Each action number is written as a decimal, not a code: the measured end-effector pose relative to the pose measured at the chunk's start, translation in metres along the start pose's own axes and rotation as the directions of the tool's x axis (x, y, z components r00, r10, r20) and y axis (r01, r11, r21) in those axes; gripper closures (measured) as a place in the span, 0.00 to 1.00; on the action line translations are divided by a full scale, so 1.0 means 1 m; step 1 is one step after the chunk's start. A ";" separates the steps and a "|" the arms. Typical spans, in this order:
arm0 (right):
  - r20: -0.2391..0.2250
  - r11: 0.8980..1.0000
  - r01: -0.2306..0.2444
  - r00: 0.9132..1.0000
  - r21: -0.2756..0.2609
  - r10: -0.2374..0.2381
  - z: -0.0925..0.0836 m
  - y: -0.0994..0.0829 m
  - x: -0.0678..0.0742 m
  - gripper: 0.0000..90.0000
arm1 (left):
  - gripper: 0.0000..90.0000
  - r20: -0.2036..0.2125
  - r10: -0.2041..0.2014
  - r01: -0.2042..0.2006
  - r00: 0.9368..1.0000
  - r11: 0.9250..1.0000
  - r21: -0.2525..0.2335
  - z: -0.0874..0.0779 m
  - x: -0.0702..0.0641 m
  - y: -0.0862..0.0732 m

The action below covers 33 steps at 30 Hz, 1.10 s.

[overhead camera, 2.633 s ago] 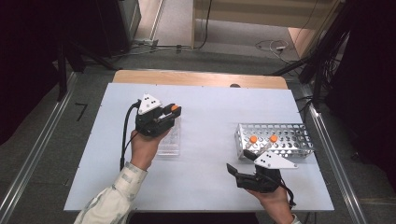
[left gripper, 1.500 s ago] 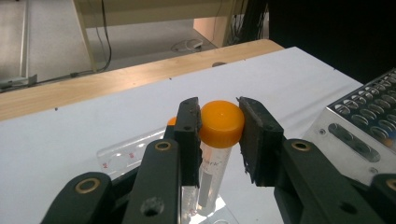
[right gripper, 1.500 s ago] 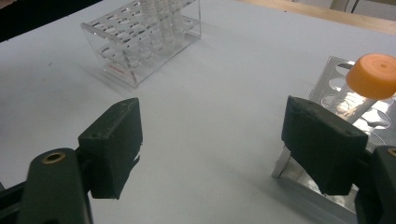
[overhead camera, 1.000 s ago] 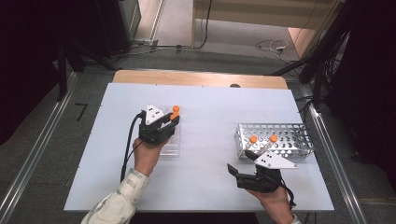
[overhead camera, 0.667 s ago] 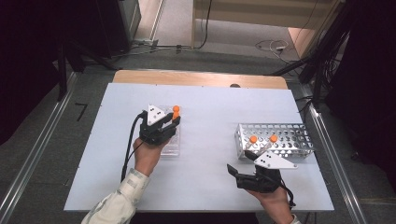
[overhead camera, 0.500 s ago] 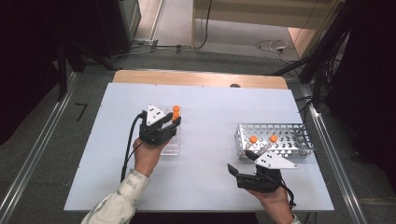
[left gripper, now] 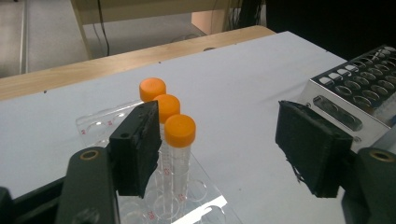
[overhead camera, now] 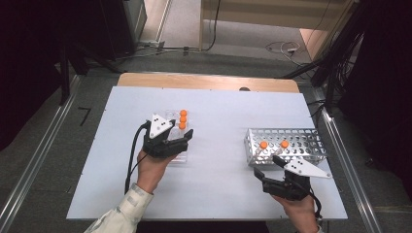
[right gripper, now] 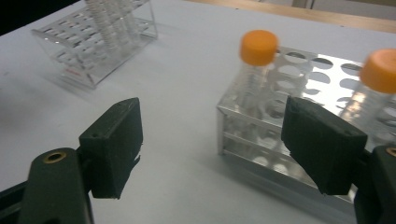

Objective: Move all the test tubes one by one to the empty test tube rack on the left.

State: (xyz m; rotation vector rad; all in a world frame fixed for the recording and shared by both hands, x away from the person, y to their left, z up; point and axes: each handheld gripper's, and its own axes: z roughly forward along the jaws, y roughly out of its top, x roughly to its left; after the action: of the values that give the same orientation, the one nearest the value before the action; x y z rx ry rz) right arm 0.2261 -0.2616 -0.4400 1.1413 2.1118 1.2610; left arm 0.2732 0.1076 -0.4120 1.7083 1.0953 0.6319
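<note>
Left hand-held gripper just opened off third tube, clear rack

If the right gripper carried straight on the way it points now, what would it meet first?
Most likely the metal rack: the right gripper, jaws open, points at its near corner, where an orange-capped tube stands. Depth is hard to judge.
</note>
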 end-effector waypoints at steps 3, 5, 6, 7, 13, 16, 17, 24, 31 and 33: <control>0.031 1.000 -0.014 0.999 -0.003 0.014 -0.003 -0.002 -0.009 0.22 | 0.30 0.008 -0.008 0.008 1.000 1.000 -0.006 -0.004 -0.003 -0.004; 0.048 1.000 -0.019 0.999 -0.009 0.019 -0.004 -0.003 -0.013 0.22 | 0.29 0.016 -0.013 0.013 1.000 1.000 -0.006 -0.006 -0.004 -0.006; 0.055 1.000 -0.023 0.998 -0.009 0.024 -0.005 -0.004 -0.015 0.22 | 0.28 0.017 -0.016 0.016 1.000 1.000 -0.004 -0.007 -0.005 -0.007; 0.061 1.000 -0.027 0.998 -0.009 0.028 -0.005 -0.004 -0.017 0.22 | 0.27 0.018 -0.019 0.019 1.000 1.000 -0.003 -0.008 -0.005 -0.008; 0.096 0.999 -0.043 0.994 -0.014 0.044 -0.005 -0.004 -0.026 0.22 | 0.25 0.032 -0.027 0.027 0.999 1.000 -0.009 -0.014 -0.007 -0.012; 0.111 0.998 -0.054 0.992 -0.011 0.055 -0.004 -0.005 -0.029 0.22 | 0.25 0.040 -0.037 0.037 0.999 0.999 -0.003 -0.015 -0.009 -0.015; 0.119 0.998 -0.054 0.991 -0.010 0.055 -0.003 -0.005 -0.030 0.22 | 0.25 0.040 -0.036 0.036 0.999 0.999 0.000 -0.015 -0.009 -0.017; 0.170 0.997 -0.071 0.983 -0.016 0.072 0.004 -0.004 -0.043 0.23 | 0.21 0.042 -0.026 0.025 0.999 0.999 0.023 -0.013 -0.015 -0.023; 0.203 0.996 -0.081 0.976 -0.023 0.084 0.013 -0.003 -0.054 0.28 | 0.19 0.047 -0.026 0.024 0.999 0.999 0.029 -0.012 -0.018 -0.026; 0.209 0.996 -0.081 0.974 -0.024 0.084 0.016 -0.004 -0.057 0.31 | 0.19 0.048 -0.027 0.025 0.998 0.999 0.028 -0.012 -0.018 -0.026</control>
State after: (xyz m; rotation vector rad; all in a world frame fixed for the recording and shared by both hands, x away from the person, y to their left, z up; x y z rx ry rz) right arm 0.2681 -0.3009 -0.4541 1.3069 1.9153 1.1354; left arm 0.2459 0.1002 -0.4297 1.7216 1.0948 0.5582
